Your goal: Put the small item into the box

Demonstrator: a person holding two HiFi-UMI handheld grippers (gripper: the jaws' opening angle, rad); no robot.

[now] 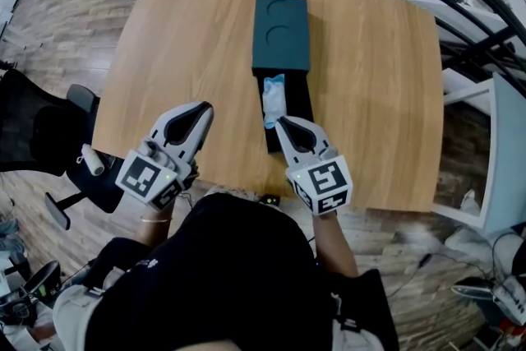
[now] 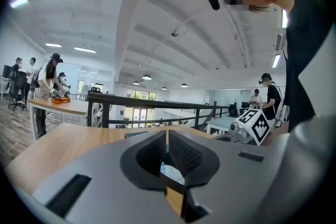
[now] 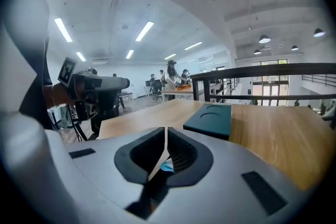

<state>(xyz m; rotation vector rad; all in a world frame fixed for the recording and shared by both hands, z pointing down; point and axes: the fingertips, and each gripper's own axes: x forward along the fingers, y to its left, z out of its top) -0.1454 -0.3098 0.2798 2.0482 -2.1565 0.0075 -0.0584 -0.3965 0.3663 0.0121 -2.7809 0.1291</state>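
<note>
Bare wood on both flanks, the middle strip taken.

The table (image 1: 370,94) lies open to left and right, so a gripper can pass freely on either side. Down its centre stands the teal lid (image 1: 281,33), and touching its near end is the open black box (image 1: 297,99). A pale blue item (image 1: 274,94) fills the box's left half, leaving its right half free. The right gripper (image 1: 278,122), jaws closed to a slit, hangs over the box's near end and blocks entry from there; its tip seems to meet the item, though the view is too coarse to be sure. The left gripper (image 1: 205,107), jaws likewise together, is over clear wood well apart from the box.
</note>
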